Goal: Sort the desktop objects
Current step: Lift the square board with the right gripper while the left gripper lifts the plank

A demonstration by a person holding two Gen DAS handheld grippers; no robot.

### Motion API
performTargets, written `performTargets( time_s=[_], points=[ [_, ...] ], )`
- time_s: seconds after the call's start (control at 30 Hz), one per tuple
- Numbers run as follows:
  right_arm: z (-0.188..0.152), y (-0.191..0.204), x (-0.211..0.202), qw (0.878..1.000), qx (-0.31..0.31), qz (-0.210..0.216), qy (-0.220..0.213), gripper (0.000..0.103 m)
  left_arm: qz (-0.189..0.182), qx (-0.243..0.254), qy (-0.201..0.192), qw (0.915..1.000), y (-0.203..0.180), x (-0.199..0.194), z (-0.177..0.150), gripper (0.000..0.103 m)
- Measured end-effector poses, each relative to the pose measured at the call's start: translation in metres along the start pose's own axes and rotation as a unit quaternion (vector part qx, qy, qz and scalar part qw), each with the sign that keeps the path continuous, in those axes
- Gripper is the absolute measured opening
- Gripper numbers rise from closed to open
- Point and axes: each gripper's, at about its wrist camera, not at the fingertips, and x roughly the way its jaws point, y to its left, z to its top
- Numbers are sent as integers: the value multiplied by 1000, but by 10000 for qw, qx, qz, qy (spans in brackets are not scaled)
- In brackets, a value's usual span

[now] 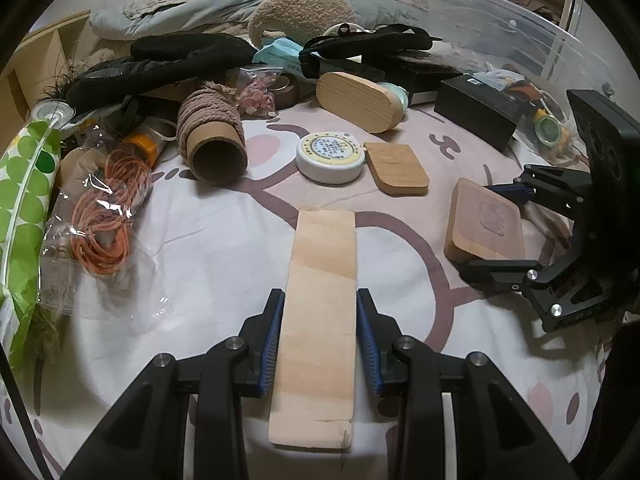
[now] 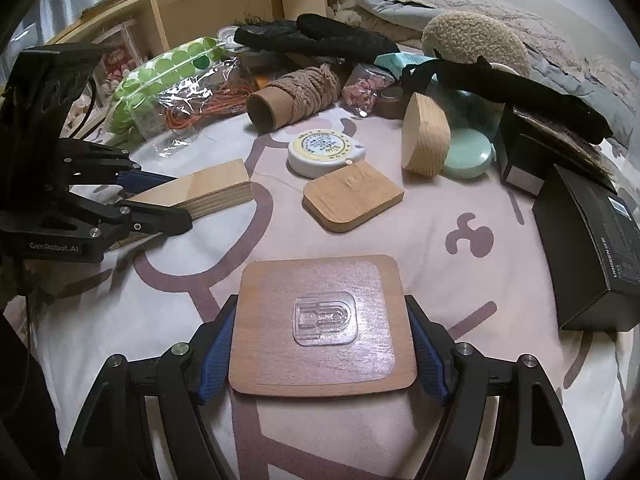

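Note:
A long pale wooden block [image 1: 322, 248] lies on the patterned bedsheet [image 1: 208, 264], running away from the camera. My left gripper [image 1: 320, 296] is shut on it, the blue pads [image 1: 274, 332] pressed to its two long sides. The right wrist view has this block [image 2: 216, 188] at the left, between the left gripper's [image 2: 176, 200] fingers. A square wooden board [image 2: 272, 288] with a clear plastic hook [image 2: 324, 318] stuck on top lies flat on the sheet. My right gripper [image 2: 320, 304] is shut on it across its left and right edges. The left wrist view has that board [image 1: 484, 220] and the right gripper [image 1: 480, 228] at the right.
Behind lie a round white tape measure [image 1: 330, 156], a smaller wooden board [image 1: 398, 168], an oval wooden block [image 1: 360, 100], a spool of brown cord [image 1: 212, 136] and a black box [image 1: 476, 116]. A bag of orange bands [image 1: 104, 216] lies left, a clear bin [image 1: 500, 28] far right.

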Motion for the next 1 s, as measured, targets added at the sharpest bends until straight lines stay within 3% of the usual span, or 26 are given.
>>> performTargets(
  time_s=[0.17, 1.0],
  points=[
    [-1, 1, 0, 10000, -11, -18, -5, 77, 145, 164, 44, 9998, -4, 1, -3, 35],
    [4, 17, -23, 9979, -390, -337, -380, 76, 322, -491, -380, 9976, 6, -22, -4, 33]
  ],
)
